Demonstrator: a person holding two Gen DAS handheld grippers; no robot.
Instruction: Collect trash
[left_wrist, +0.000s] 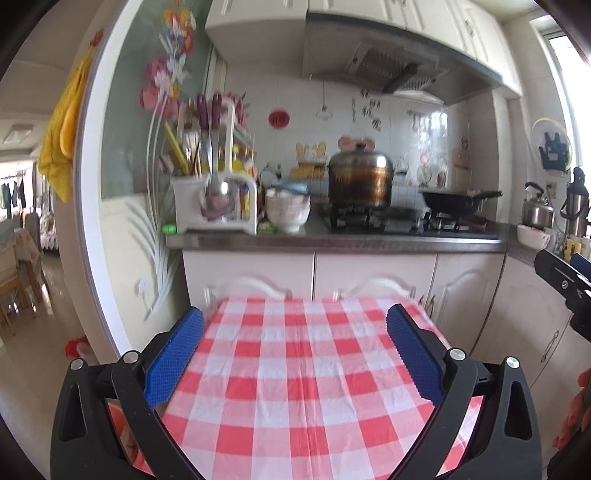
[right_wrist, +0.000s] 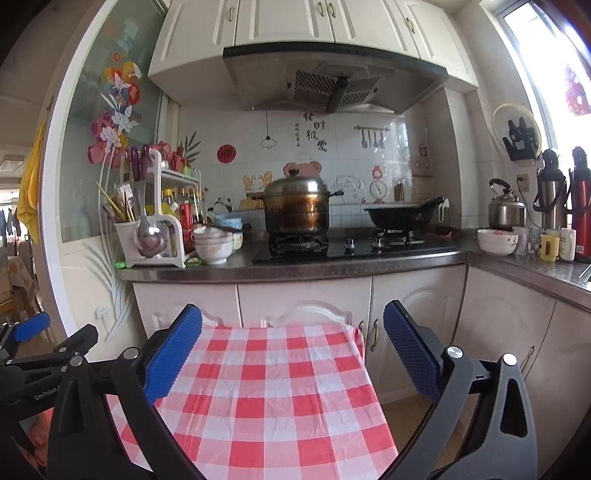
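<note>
A red and white checked tablecloth (left_wrist: 295, 369) covers a small table below both grippers; no trash shows on it in either view. My left gripper (left_wrist: 295, 325) is open above the cloth, blue pads wide apart, nothing between them. My right gripper (right_wrist: 293, 321) is open too, over the table's far right corner (right_wrist: 354, 332), and holds nothing. The right gripper's body (left_wrist: 565, 280) pokes in at the right edge of the left wrist view. The left gripper (right_wrist: 33, 332) shows at the left edge of the right wrist view.
Beyond the table stands a kitchen counter (right_wrist: 295, 271) with a steel pot (right_wrist: 297, 205) and a black wok (right_wrist: 402, 214) on the stove, a utensil rack (right_wrist: 151, 229), stacked bowls (right_wrist: 212, 245), a kettle (right_wrist: 506, 208) and flasks (right_wrist: 581, 199). White cabinets (right_wrist: 306, 299) run below. A doorway opens at left.
</note>
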